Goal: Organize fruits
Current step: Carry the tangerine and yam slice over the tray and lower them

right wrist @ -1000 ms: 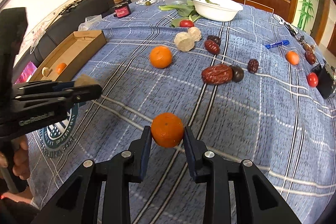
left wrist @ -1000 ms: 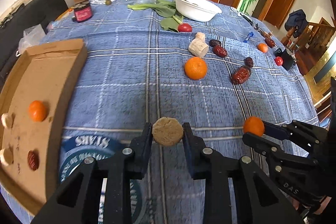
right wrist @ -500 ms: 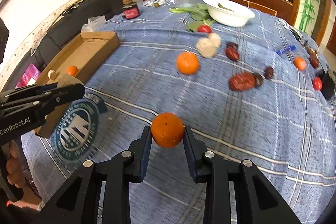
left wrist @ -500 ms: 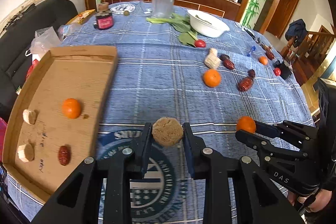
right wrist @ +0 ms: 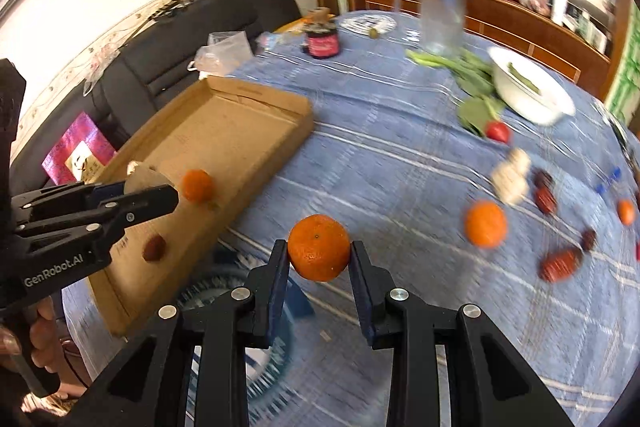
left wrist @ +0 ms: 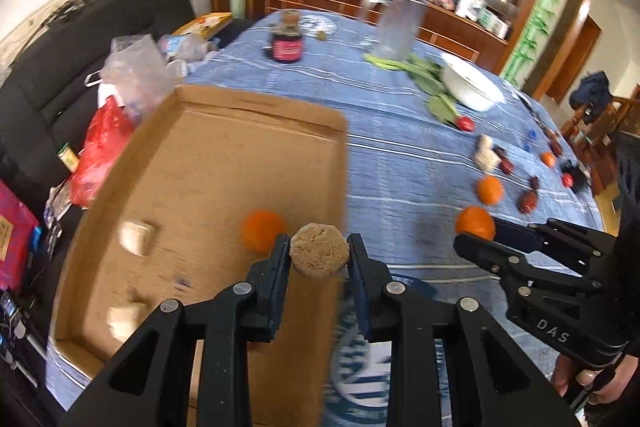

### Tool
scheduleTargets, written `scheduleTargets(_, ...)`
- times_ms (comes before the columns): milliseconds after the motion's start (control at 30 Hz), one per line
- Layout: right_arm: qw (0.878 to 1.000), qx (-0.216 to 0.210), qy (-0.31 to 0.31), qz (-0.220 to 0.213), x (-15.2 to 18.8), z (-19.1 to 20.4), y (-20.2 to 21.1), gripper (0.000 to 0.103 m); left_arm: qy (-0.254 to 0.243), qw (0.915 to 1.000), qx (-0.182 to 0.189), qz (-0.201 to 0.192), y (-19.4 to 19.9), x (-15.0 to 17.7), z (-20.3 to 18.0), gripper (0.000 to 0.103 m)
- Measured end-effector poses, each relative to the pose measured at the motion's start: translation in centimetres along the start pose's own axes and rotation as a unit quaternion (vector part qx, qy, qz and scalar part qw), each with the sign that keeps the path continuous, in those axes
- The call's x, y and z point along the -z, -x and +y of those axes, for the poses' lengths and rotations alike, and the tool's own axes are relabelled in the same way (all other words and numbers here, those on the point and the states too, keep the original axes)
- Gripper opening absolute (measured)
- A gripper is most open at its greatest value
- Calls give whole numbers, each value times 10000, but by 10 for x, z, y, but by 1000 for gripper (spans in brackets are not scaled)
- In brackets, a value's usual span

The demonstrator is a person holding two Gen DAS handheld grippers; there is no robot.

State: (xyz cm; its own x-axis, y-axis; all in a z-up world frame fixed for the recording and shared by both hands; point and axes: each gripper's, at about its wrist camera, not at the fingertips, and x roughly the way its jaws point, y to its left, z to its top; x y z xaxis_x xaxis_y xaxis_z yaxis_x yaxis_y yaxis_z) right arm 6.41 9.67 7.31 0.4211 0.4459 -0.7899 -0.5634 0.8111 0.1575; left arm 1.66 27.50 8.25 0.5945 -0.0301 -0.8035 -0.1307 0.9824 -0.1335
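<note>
My left gripper (left wrist: 319,253) is shut on a round tan fruit piece (left wrist: 319,251) and holds it above the right rim of the cardboard tray (left wrist: 224,163). The tray holds an orange (left wrist: 262,230), two pale pieces (left wrist: 138,237) and, in the right wrist view, a red date (right wrist: 154,249). My right gripper (right wrist: 319,251) is shut on an orange (right wrist: 319,247) above the blue cloth, right of the tray (right wrist: 224,131). It also shows in the left wrist view (left wrist: 476,227). More oranges (right wrist: 485,223), dates (right wrist: 560,263) and a pale piece (right wrist: 508,179) lie on the cloth.
A white bowl (right wrist: 532,95) with greens (right wrist: 468,75), a glass pitcher (right wrist: 442,15) and a dark jar (right wrist: 321,41) stand at the far side. A black sofa (left wrist: 80,39) with plastic bags (left wrist: 132,71) lies left of the table.
Both grippers have swung left toward the tray with their loads. My left gripper now hangs over the tray's right rim; the tray looms larger in both views.
</note>
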Motion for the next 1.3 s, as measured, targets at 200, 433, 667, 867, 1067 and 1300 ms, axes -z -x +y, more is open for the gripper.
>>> scheduleTargets(200,9996,-170,228,20,-34,33,-29,33,251,9992,-296,32,-7,-14,47,28)
scheduleTargets(433,9986,-361,382,116,-70,61,-73,33,536,9967,-551,250,-37,-31,84,28)
scheduleTargets(667,9976,-383,465,338,-84,70,-115,33,633,9946,-681,462,-67,-41,98,28)
scheduleTargets(867,9970,-376,503,463,-86,72,-135,34,670,9938,-713,530,-83,-46,103,28)
scheduleTargets(1067,9965,-348,576,502,-85,73,-140,34,623,9941,-737,502,-85,-48,101,32)
scheduleTargets(1300,9955,-175,797,485,-80,79,-135,42,558,9936,-827,529,-83,-43,97,46)
